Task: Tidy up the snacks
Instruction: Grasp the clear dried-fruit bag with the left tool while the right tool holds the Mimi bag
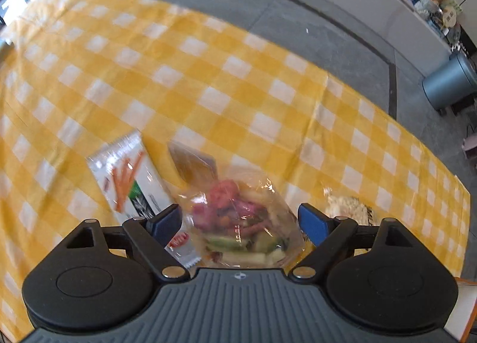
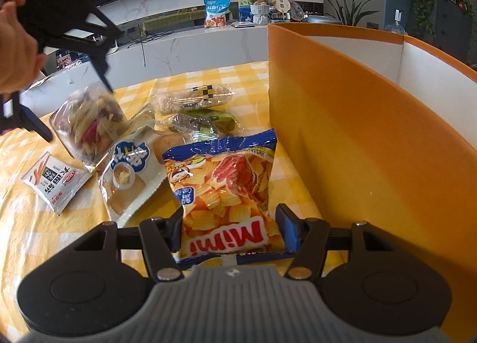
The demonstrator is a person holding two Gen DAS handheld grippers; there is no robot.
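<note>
My left gripper (image 1: pixel 240 220) is open, with a clear bag of mixed dried fruit and vegetable chips (image 1: pixel 238 220) between its jaws; that bag also shows in the right wrist view (image 2: pixel 89 125), tilted up under the left gripper (image 2: pixel 79 104). A white stick-snack packet (image 1: pixel 134 182) lies just left of it. My right gripper (image 2: pixel 229 229) is open around the lower end of a Mimi crisps bag (image 2: pixel 226 191) lying on the yellow checked cloth. An orange box (image 2: pixel 372 134) with a white inside stands to the right.
A white bread-snack bag (image 2: pixel 131 176), a small white packet (image 2: pixel 55 182), a clear roll pack (image 2: pixel 190 98) and a dark green pack (image 2: pixel 205 125) lie on the cloth (image 2: pixel 29 238). Beyond the table are a white counter, a grey bin (image 1: pixel 450 83) and plants.
</note>
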